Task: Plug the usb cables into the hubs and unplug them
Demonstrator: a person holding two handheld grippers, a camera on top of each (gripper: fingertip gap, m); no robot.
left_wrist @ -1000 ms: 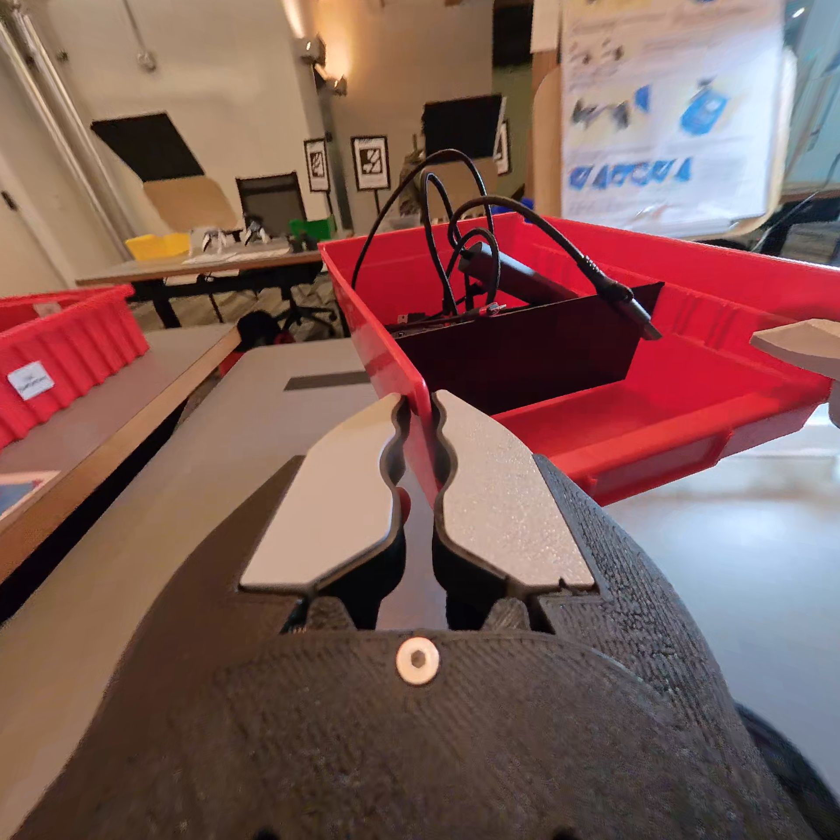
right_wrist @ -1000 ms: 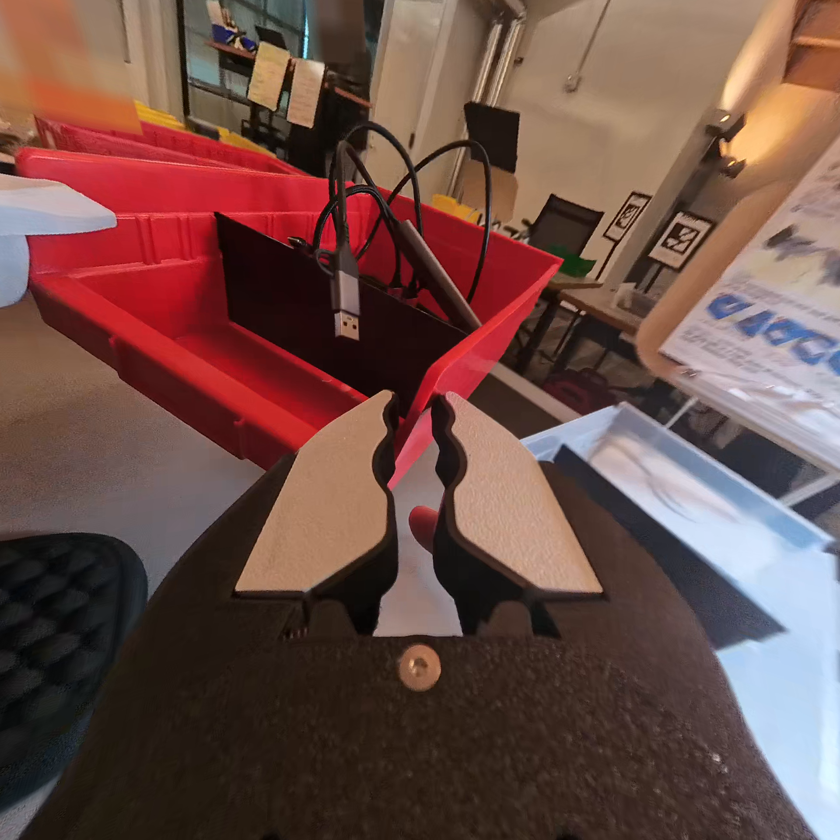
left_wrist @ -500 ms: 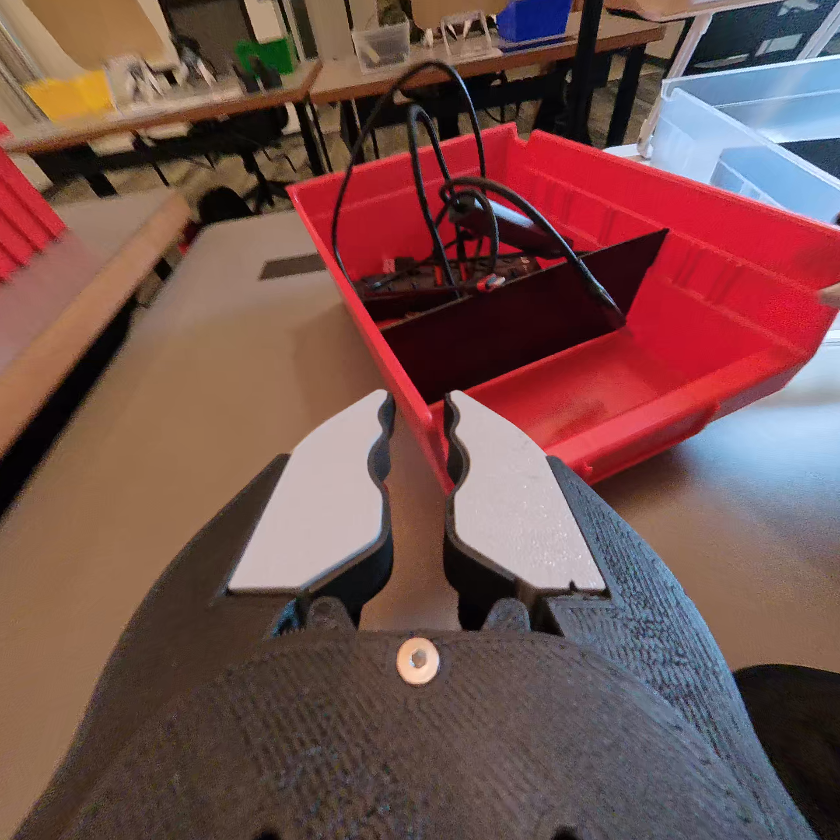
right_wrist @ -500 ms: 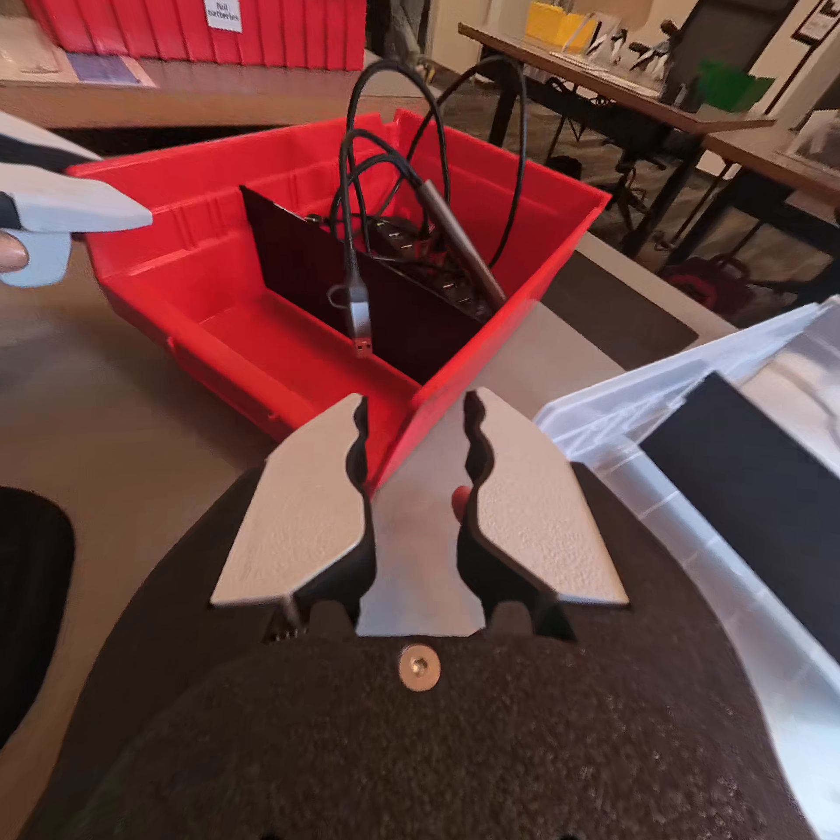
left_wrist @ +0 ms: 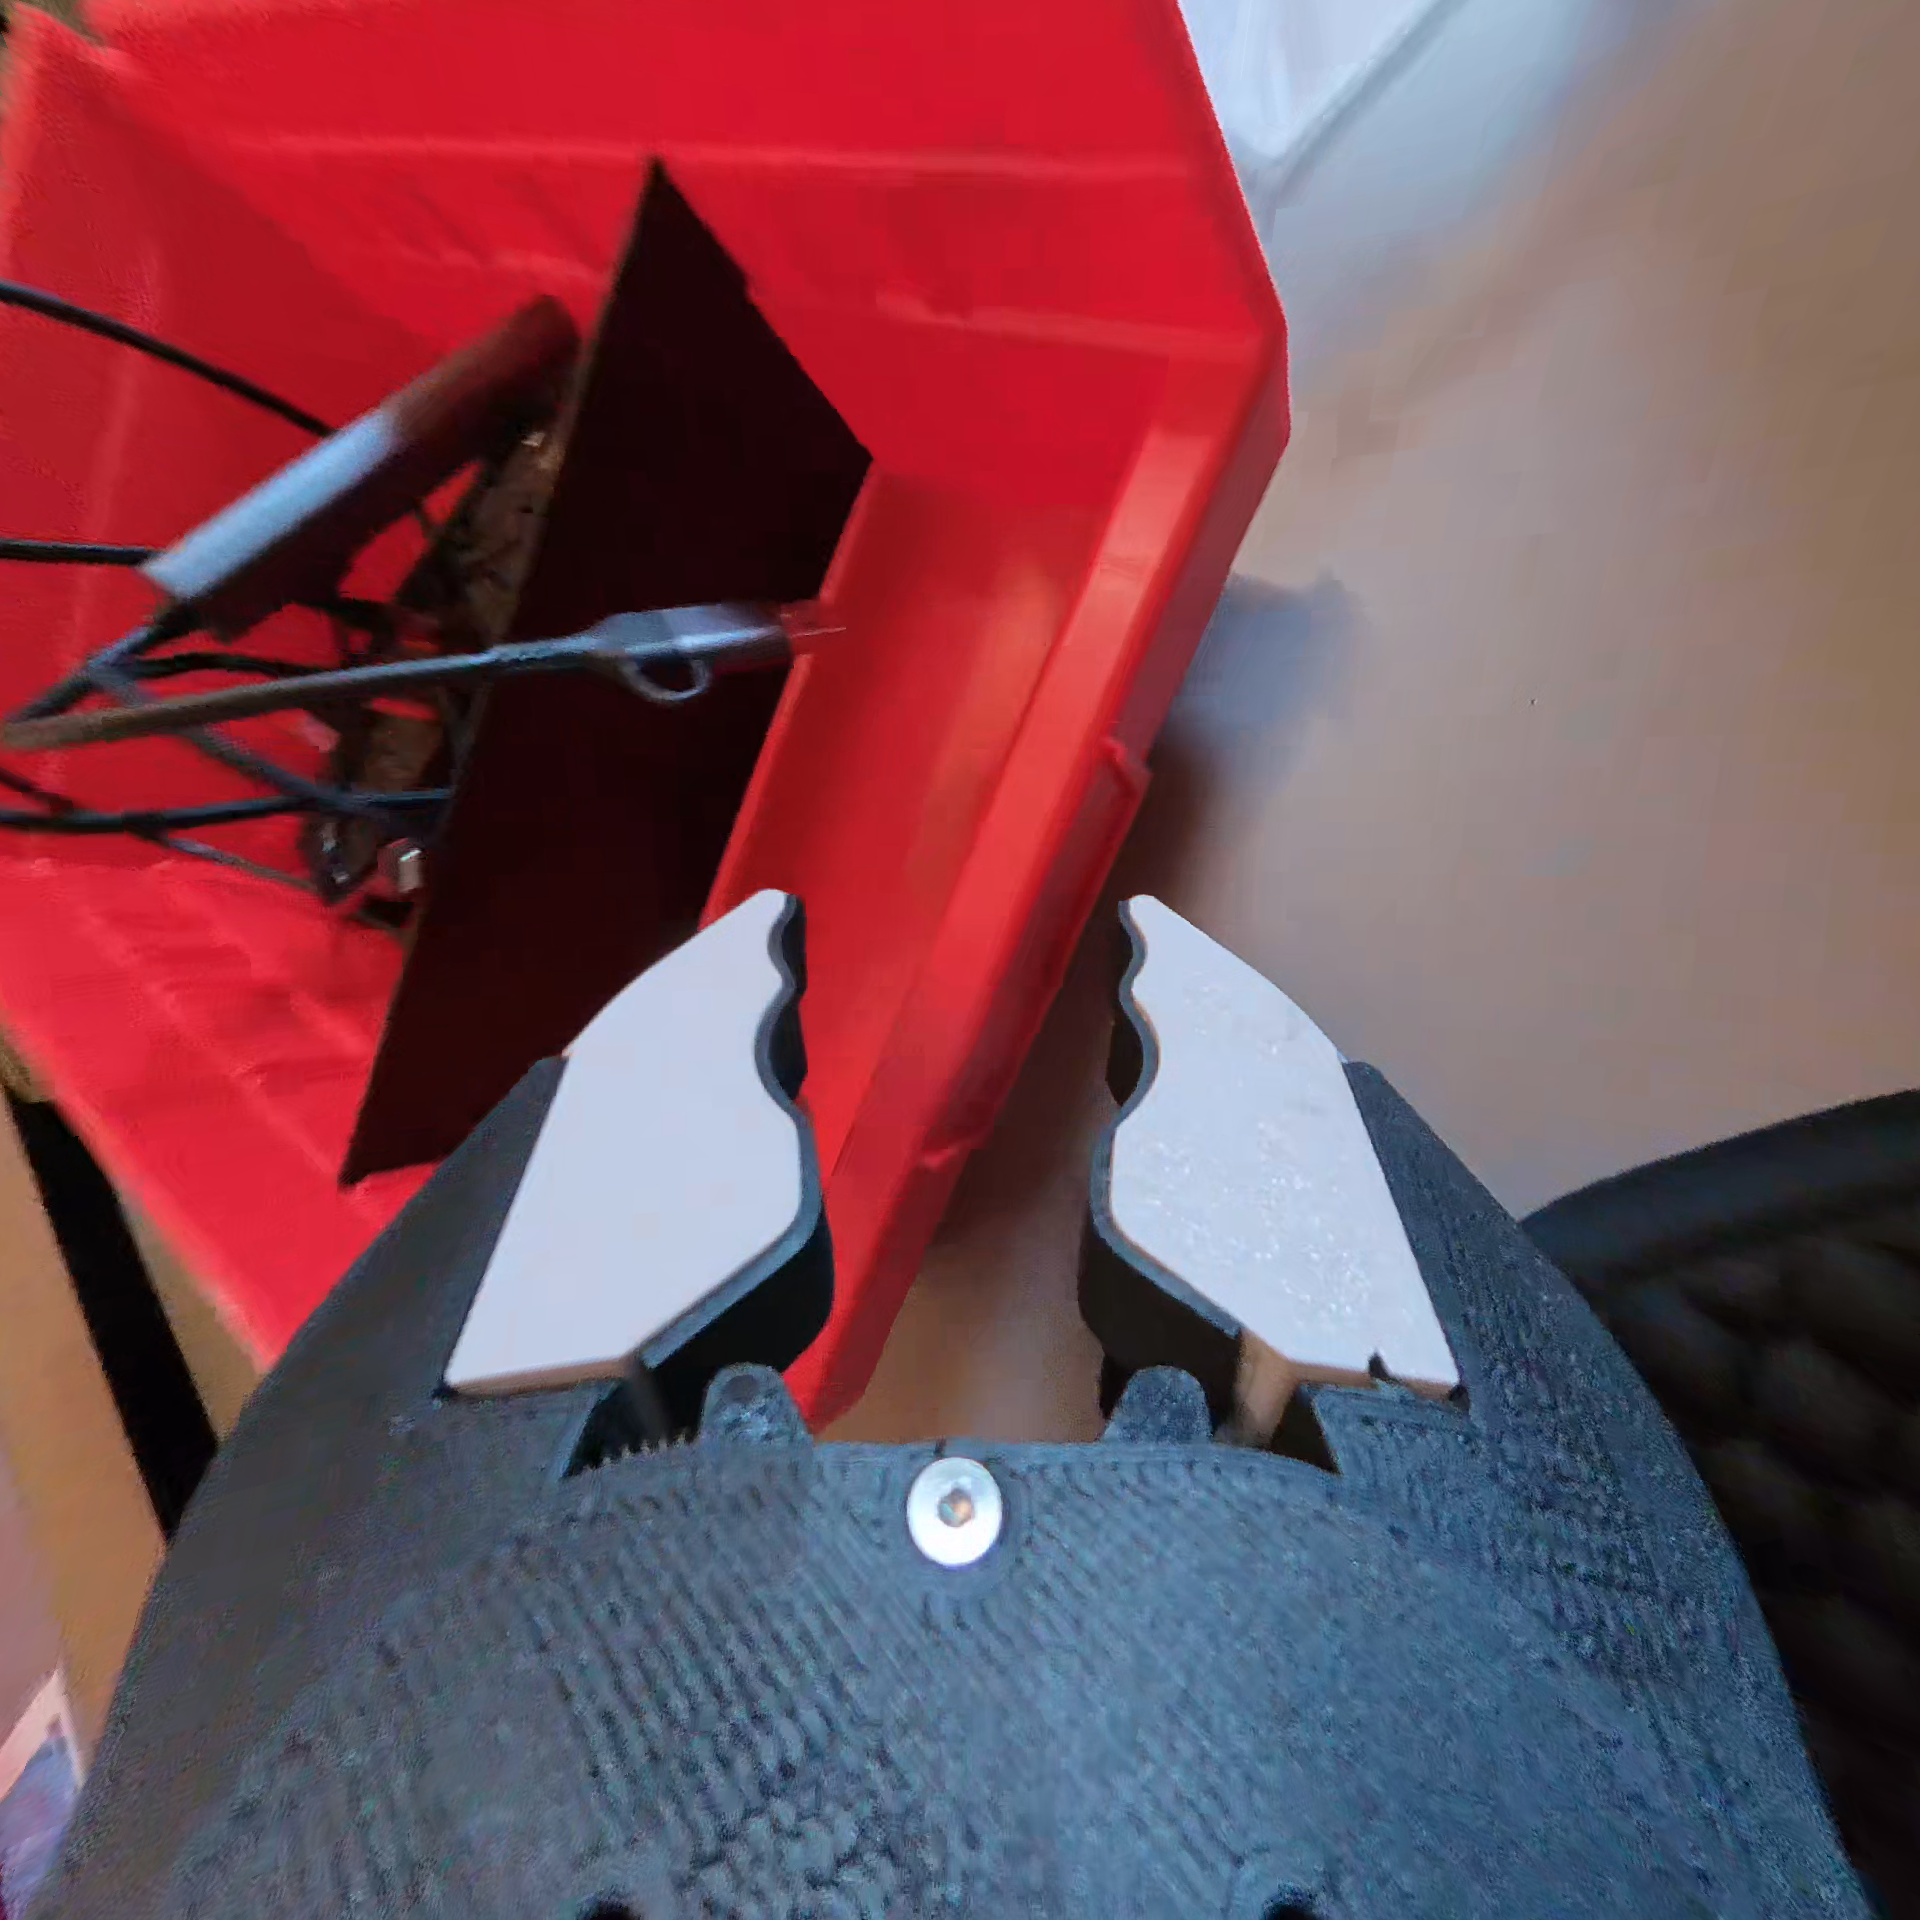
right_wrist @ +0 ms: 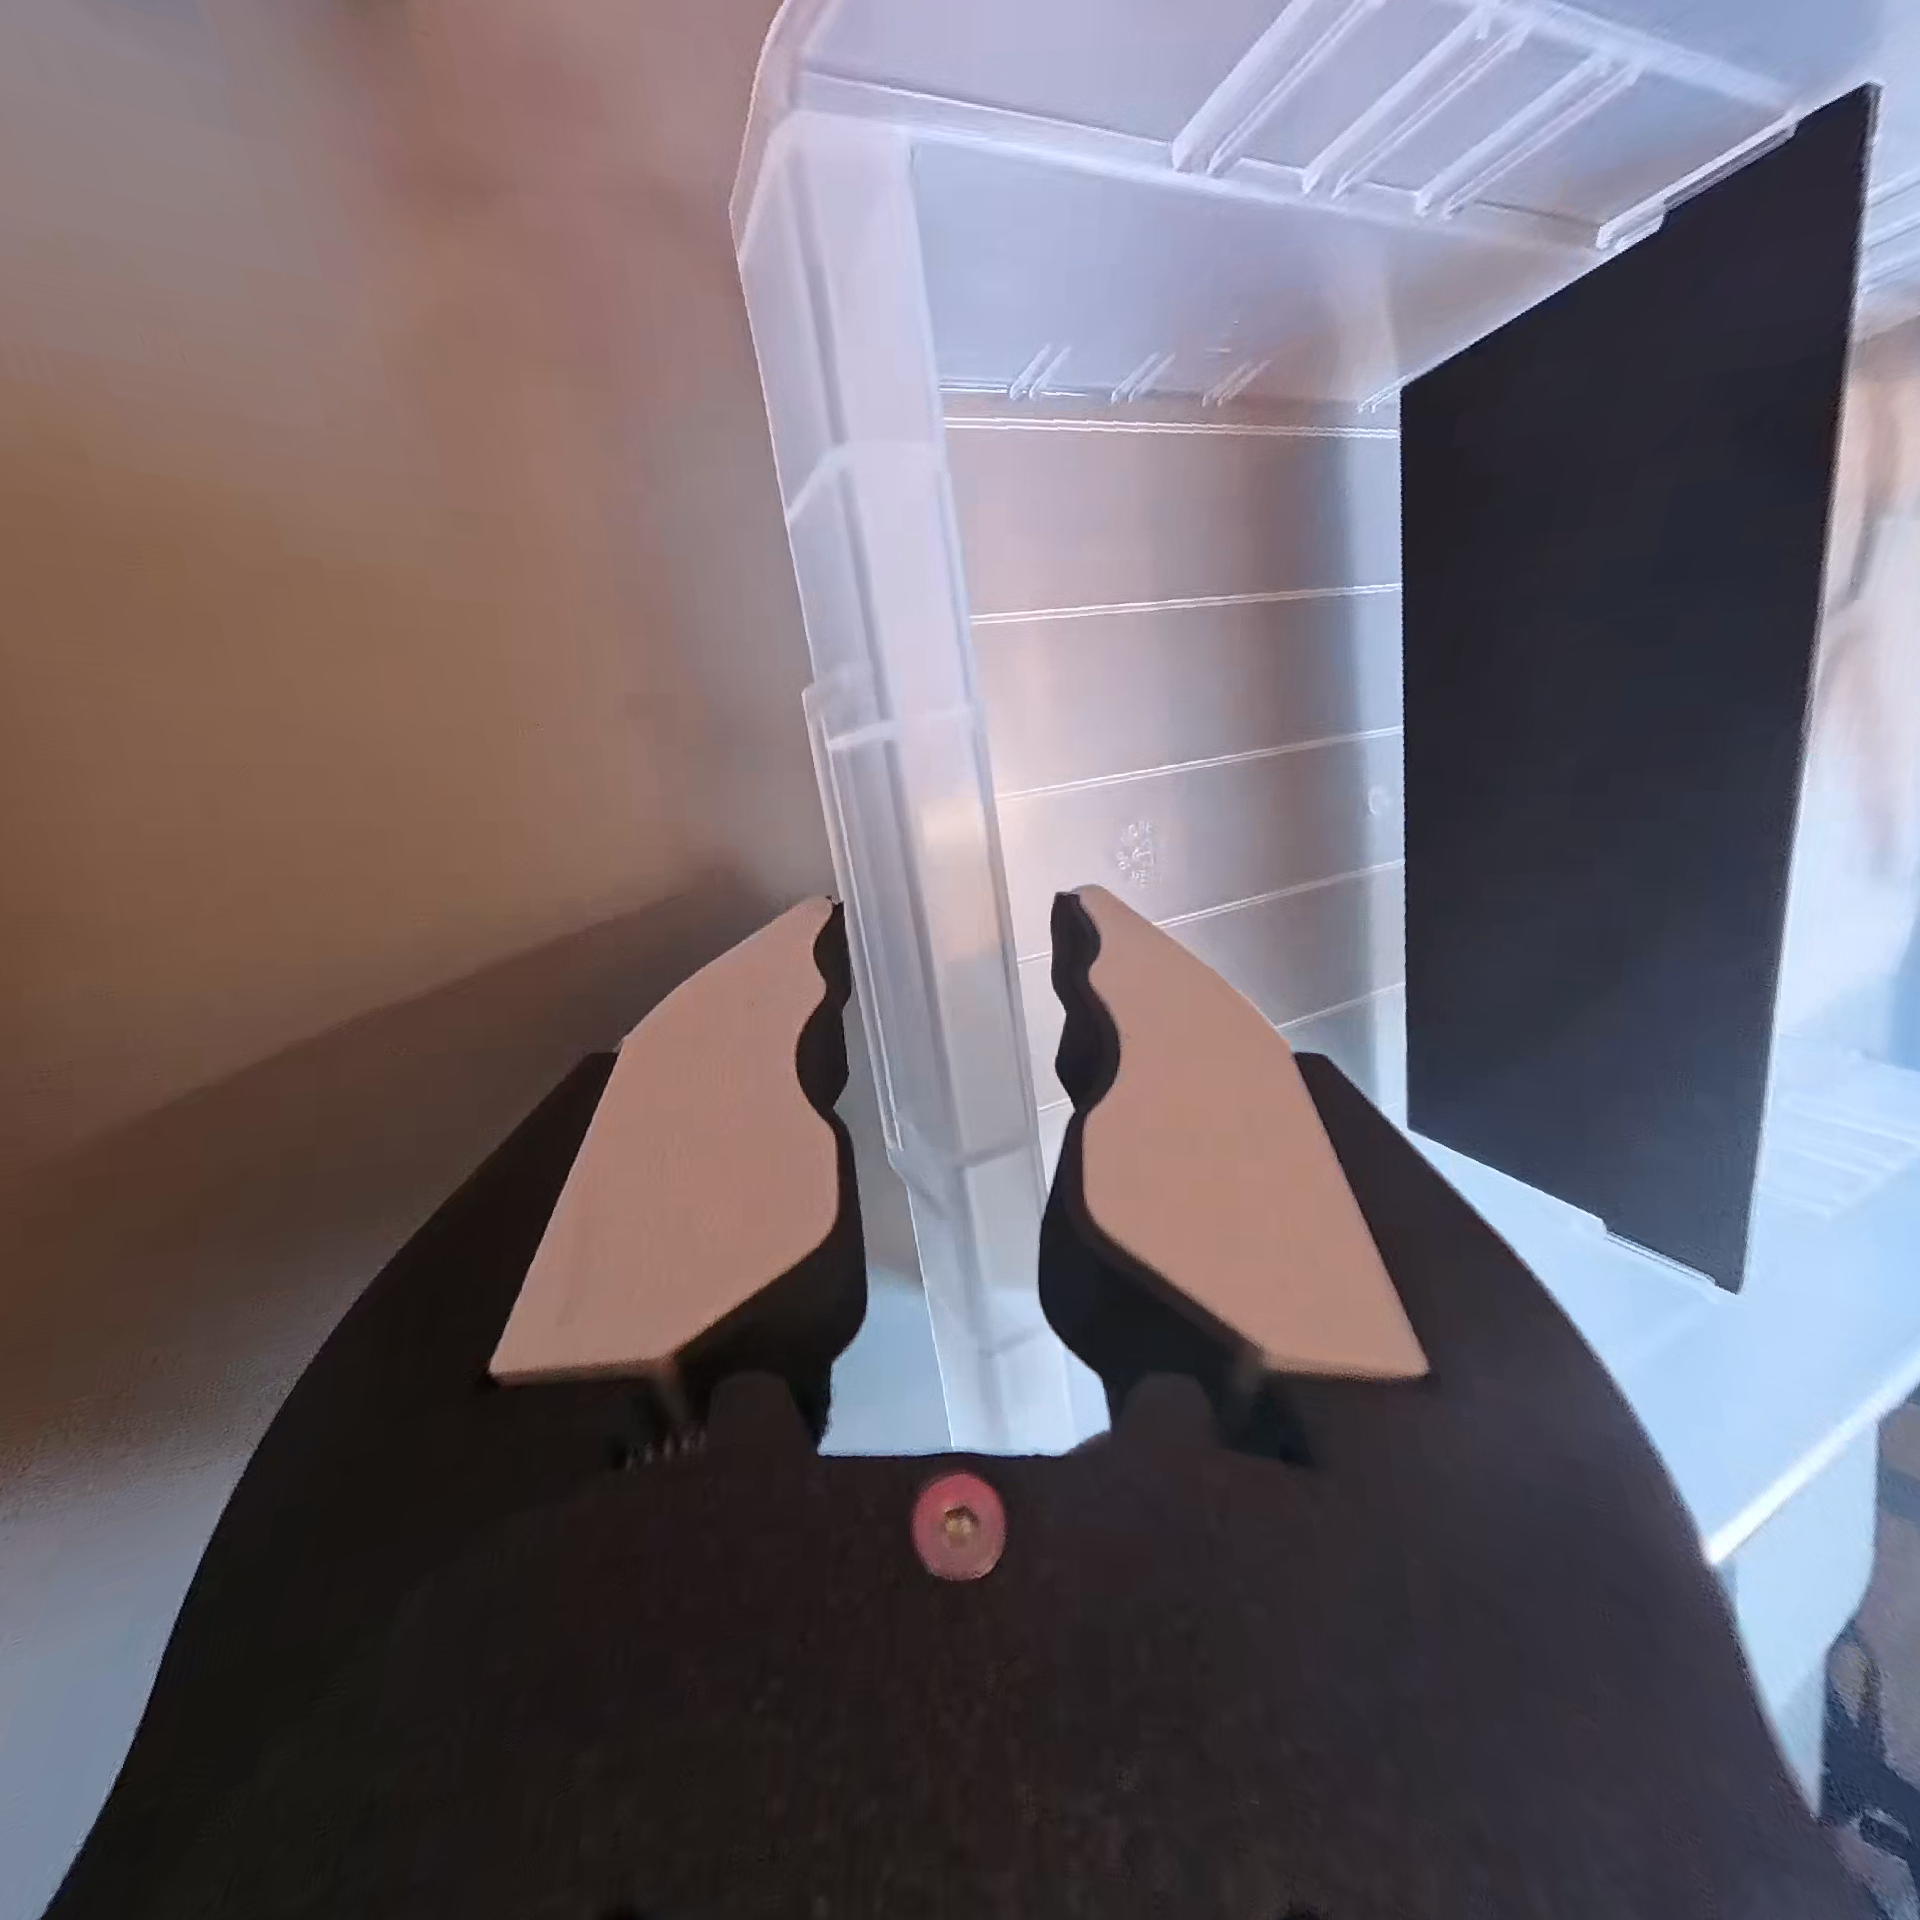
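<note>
The red bin (left_wrist: 1039,312) fills the left wrist view, with a black divider (left_wrist: 644,727) across it. Behind the divider lie a grey hub bar (left_wrist: 343,488) and tangled black cables (left_wrist: 260,691). One silver USB plug (left_wrist: 727,639) hangs over the divider. My left gripper (left_wrist: 961,914) is open and empty, its fingers on either side of the bin's front wall. My right gripper (right_wrist: 945,909) is open and empty, with the side wall of a clear plastic bin (right_wrist: 894,623) between its fingers. The hubs' ports are blurred.
The clear bin holds a black divider (right_wrist: 1621,675). Both bins stand on a beige table (left_wrist: 1558,623), which also shows in the right wrist view (right_wrist: 364,520). A black textured body (left_wrist: 1745,1299) sits at the lower right of the left wrist view.
Both grippers let go of the red bin's corners, opened wider and tipped downward. The left shifted to the bin's front wall. The right swung away to the clear bin's wall.
</note>
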